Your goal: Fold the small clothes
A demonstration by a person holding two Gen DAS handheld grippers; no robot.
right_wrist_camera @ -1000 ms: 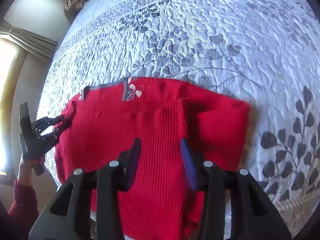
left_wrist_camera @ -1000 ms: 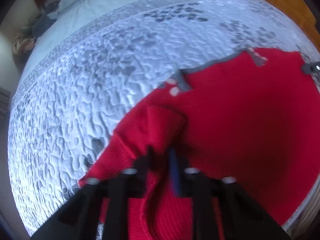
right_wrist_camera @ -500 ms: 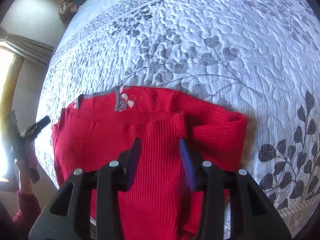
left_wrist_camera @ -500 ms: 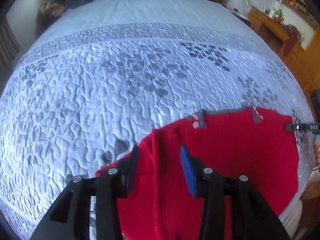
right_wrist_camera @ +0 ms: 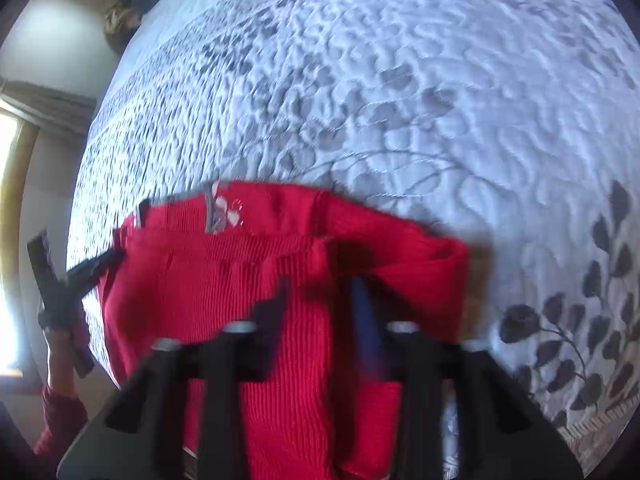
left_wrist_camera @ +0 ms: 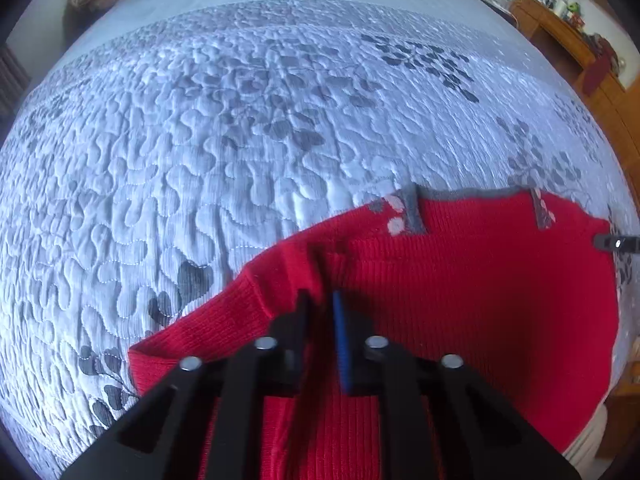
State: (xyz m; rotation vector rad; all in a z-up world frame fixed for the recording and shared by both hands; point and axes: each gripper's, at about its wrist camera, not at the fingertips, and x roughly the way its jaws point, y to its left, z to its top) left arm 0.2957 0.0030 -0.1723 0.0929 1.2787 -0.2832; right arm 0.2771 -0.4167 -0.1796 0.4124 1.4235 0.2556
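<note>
A small red knit sweater [left_wrist_camera: 480,300] with a grey collar lies on the quilted bedspread [left_wrist_camera: 200,140]. My left gripper [left_wrist_camera: 320,300] is shut on a fold of the sweater at its left shoulder. In the right wrist view the sweater [right_wrist_camera: 224,280] lies with both sleeves folded in. My right gripper [right_wrist_camera: 320,292] is open, its fingers low over the sweater's right part. The left gripper [right_wrist_camera: 80,276] shows at the sweater's far left edge, and the right gripper's tip [left_wrist_camera: 616,242] shows at the right edge of the left wrist view.
The pale blue quilt with grey leaf print stretches away behind the sweater. A wooden dresser [left_wrist_camera: 568,36] stands at the bed's far right. A heap of clothes [right_wrist_camera: 128,12] lies at the bed's far end. A window [right_wrist_camera: 12,200] is at left.
My left gripper was open half a second ago and has now shut on the sweater's left shoulder fold. My right gripper has come lower over the sweater, still open.
</note>
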